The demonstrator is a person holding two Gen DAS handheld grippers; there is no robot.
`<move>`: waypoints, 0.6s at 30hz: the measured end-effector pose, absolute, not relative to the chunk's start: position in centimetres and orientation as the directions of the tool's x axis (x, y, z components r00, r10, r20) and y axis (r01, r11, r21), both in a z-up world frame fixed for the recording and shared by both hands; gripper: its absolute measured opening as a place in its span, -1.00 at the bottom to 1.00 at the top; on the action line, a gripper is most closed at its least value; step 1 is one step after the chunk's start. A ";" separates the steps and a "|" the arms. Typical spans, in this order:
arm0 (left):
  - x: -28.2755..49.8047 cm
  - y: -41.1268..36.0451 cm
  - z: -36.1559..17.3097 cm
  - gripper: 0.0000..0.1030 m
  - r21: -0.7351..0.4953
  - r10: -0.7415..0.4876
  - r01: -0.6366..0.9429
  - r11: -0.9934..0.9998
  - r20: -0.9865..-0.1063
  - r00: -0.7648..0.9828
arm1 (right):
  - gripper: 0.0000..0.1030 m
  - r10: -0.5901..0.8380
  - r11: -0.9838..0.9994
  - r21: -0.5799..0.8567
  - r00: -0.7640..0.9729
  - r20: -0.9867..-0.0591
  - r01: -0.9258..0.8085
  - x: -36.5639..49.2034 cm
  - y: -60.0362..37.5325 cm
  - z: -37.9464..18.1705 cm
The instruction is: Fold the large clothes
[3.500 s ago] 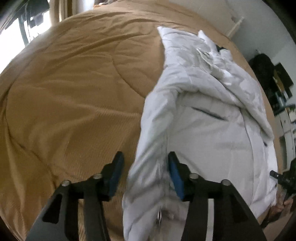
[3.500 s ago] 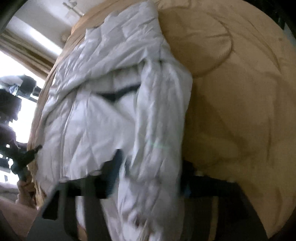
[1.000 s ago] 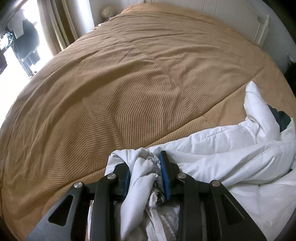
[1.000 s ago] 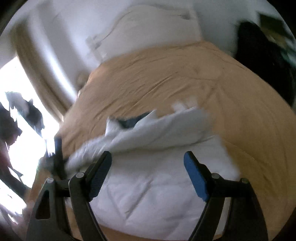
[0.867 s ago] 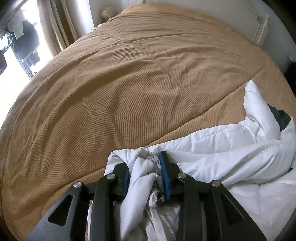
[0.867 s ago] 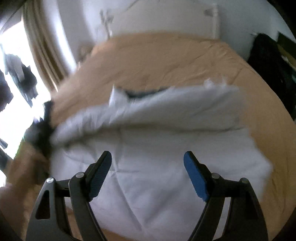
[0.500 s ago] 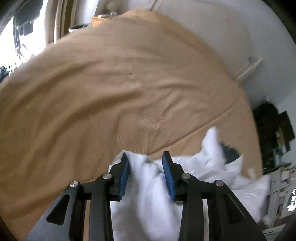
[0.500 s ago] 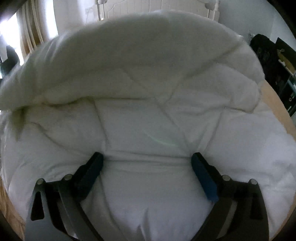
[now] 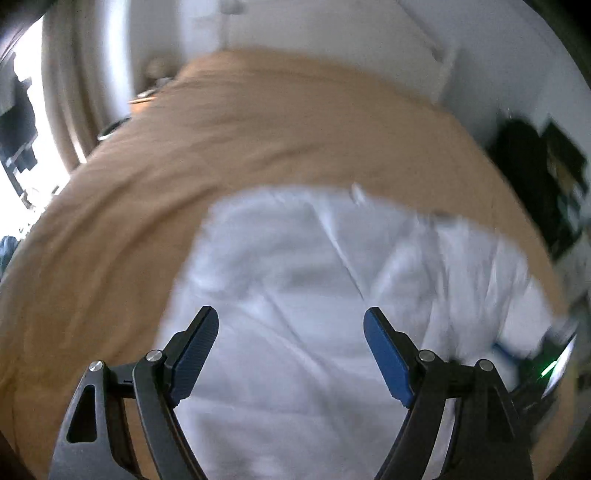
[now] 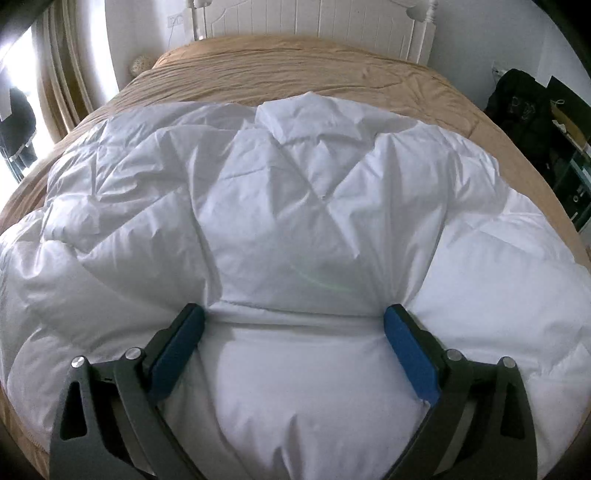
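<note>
**White puffer jacket spread on the bed, both grippers off it**

Left wrist view: blurry. Left gripper [image 9: 290, 325] up above the white jacket [image 9: 314, 295], fingers still spreading apart, nothing between them. Tiny green light at the right edge, only here.

Right wrist view: sharp. Right gripper [image 10: 293, 319] spread wide, fingertips pushed into the padding, no pinch. White headboard [image 10: 314, 22] clear only here.

Jacket quilted, puffy, creased, lying flat across the tan bedspread [image 10: 295, 62] near the foot of the bed.
</note>
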State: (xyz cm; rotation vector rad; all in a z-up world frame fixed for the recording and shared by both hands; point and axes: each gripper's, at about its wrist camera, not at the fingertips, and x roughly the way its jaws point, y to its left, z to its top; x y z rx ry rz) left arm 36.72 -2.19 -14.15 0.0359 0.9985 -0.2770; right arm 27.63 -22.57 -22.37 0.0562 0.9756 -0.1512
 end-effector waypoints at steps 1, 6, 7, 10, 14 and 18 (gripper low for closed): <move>36.0 -4.0 -16.1 0.58 -0.025 -0.168 0.266 0.964 -0.830 0.532 | 0.90 -0.101 0.988 -0.019 0.552 -0.828 0.152 27.5 -22.5 -22.3; 35.0 -5.4 -21.8 0.80 0.142 -0.061 0.270 0.952 -0.778 0.625 | 0.90 -0.091 0.990 -0.014 0.558 -0.825 0.140 28.0 -24.2 -22.4; 35.3 -4.8 -22.1 0.87 0.110 -0.076 0.258 0.960 -0.784 0.616 | 0.90 -0.091 0.991 -0.018 0.560 -0.823 0.134 27.8 -24.1 -22.4; 35.8 -4.0 -22.6 0.91 0.068 -0.103 0.254 0.965 -0.792 0.602 | 0.90 -0.097 0.993 -0.039 0.579 -0.810 0.113 26.7 -24.4 -22.2; 35.7 -3.8 -23.0 0.92 0.087 -0.090 0.250 0.964 -0.780 0.619 | 0.89 -0.134 0.990 -0.077 0.598 -0.790 0.120 25.0 -26.2 -21.4; 35.9 -4.2 -23.6 0.95 0.089 -0.084 0.245 0.965 -0.783 0.617 | 0.89 -0.223 0.972 -0.121 0.615 -0.756 0.204 22.4 -30.5 -20.2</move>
